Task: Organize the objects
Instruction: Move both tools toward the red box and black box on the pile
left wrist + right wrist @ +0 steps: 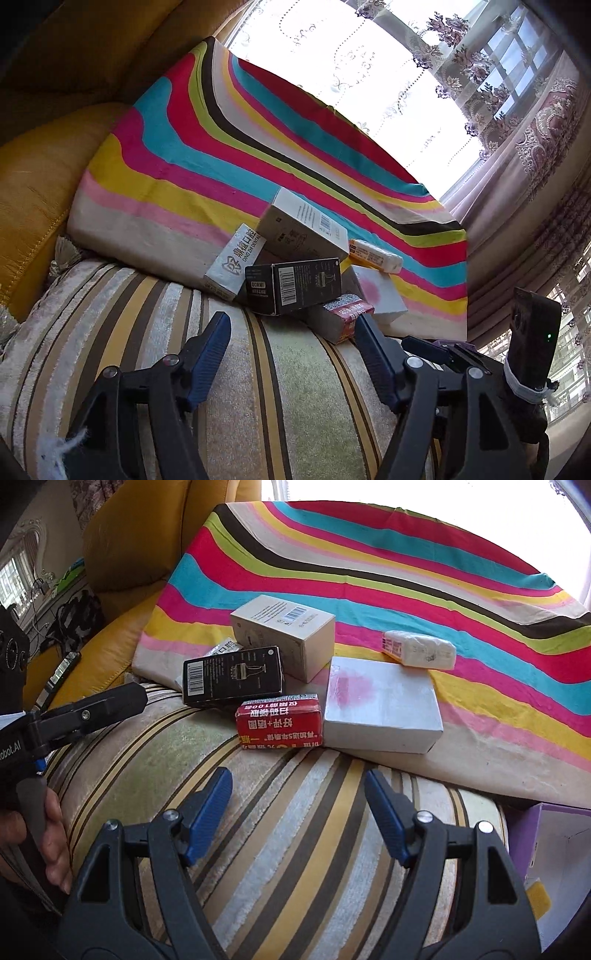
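Several small boxes lie clustered where a rainbow-striped cloth (369,572) meets a striped cushion (295,830). A black box (232,675) with a barcode leans on a grey-white carton (284,631). A red packet (280,722) sits beside a white box (384,705) with a pink smudge, and a small white-orange pack (421,650) lies behind it. In the left wrist view I see the black box (295,284), the red packet (343,317) and a white box with Chinese print (236,262). My left gripper (291,350) and right gripper (299,805) both stand open, short of the pile.
A yellow sofa back (48,166) rises at the left, with curtains and a window (498,92) behind. A purple box (546,849) sits at the cushion's right end. A hand (55,849) holds the left gripper's handle at the left edge of the right wrist view.
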